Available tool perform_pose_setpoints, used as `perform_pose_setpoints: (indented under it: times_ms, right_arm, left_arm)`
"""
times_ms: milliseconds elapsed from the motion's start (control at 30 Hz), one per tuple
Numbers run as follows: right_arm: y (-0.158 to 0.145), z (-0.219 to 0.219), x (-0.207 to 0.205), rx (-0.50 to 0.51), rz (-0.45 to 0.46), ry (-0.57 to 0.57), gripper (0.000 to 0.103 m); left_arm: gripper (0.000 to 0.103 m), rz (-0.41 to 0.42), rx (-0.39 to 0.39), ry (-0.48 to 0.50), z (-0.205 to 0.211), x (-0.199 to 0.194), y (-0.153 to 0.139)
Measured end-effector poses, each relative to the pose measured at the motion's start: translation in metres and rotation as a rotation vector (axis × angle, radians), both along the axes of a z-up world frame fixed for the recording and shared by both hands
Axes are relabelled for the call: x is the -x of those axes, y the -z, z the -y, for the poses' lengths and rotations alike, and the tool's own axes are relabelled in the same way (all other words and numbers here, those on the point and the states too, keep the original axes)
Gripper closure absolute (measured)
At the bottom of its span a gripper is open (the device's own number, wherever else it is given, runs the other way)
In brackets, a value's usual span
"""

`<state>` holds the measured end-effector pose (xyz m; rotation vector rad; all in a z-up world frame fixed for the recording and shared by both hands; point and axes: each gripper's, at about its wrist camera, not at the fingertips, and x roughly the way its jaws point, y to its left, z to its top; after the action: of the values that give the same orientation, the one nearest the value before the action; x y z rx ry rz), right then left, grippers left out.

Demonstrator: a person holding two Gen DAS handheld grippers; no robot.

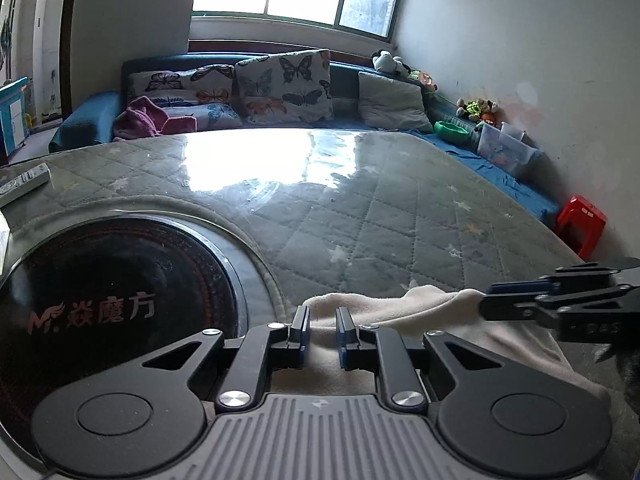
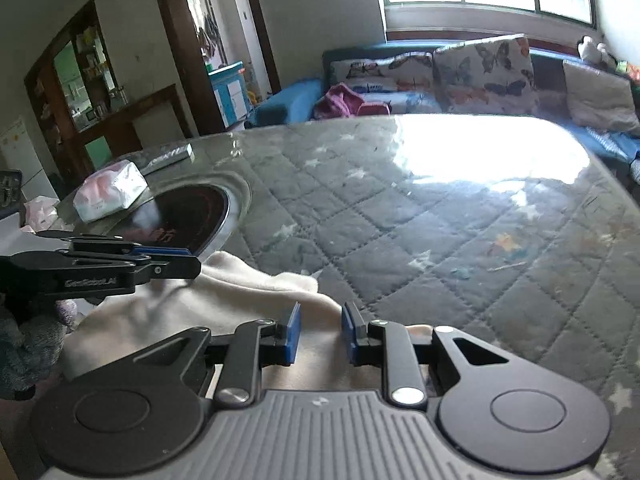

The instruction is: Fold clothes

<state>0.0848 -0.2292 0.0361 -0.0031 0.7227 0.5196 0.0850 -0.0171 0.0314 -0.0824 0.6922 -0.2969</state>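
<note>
Both wrist views low, close over grey quilted glass-topped table (image 1: 400,208) (image 2: 420,220), facing blue butterfly-cushioned sofa (image 1: 288,84) (image 2: 480,68); both share it.

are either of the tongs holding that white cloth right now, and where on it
Neither. Both the left tongs and right tongs are open over the near edge of the white cloth, gripping nothing.

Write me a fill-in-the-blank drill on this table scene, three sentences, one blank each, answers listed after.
1. The cream fleece garment lies on a grey table cover with a quilted ____ pattern.
2. The pillows on the blue sofa are printed with ____.
3. The left tongs and right tongs both stand ____ over the garment.

Answers: diamond; butterflies; open
</note>
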Motion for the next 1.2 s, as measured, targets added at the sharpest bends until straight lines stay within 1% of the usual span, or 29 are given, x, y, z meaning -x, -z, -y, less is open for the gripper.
perform_pose_setpoints:
  times_ms: [133,200,300,367,467,533,667,833,967,1033,1100,1200]
  right_arm:
    - [0.000,0.008,0.008,0.023,-0.002,-0.015,0.082]
    - [0.005,0.013,0.009,0.040,-0.011,0.001,0.082]
    - [0.005,0.024,0.009,0.024,-0.021,0.034,0.082]
    - [-0.001,0.026,0.015,0.028,0.000,0.025,0.082]
    - [-0.013,0.019,0.031,0.060,0.048,-0.030,0.082]
    - [-0.017,0.014,0.042,0.070,0.059,-0.064,0.082]
    - [-0.016,0.002,0.066,0.102,0.076,-0.118,0.082]
    - [-0.011,0.004,0.091,0.099,0.075,-0.130,0.082]
    - [0.003,0.010,0.100,0.125,0.060,-0.117,0.083]
    - [0.007,0.015,0.099,0.110,0.051,-0.097,0.083]
    - [0.007,0.019,0.098,0.098,0.039,-0.091,0.083]
    - [0.000,0.017,0.098,0.108,0.059,-0.100,0.082]
  left_arm:
    - [0.087,0.002,-0.003,0.004,0.001,-0.001,-0.001]
    - [0.087,0.002,0.000,-0.002,0.001,0.000,-0.002]
    - [0.087,0.012,-0.002,-0.002,0.001,0.009,-0.008]
    - [0.087,0.025,0.001,0.026,0.003,0.021,-0.013]
    - [0.087,0.054,-0.014,0.096,0.016,0.044,-0.017]
    - [0.087,0.067,-0.017,0.139,0.026,0.058,-0.019]
    - [0.087,0.083,-0.007,0.207,0.046,0.077,-0.015]
    - [0.087,0.083,0.000,0.266,0.063,0.085,-0.007]
    - [0.087,0.065,-0.008,0.285,0.071,0.086,0.003]
    - [0.087,0.058,-0.012,0.286,0.073,0.086,0.008]
    - [0.087,0.062,-0.013,0.285,0.073,0.087,0.009]
    - [0.087,0.062,0.001,0.273,0.069,0.091,0.007]
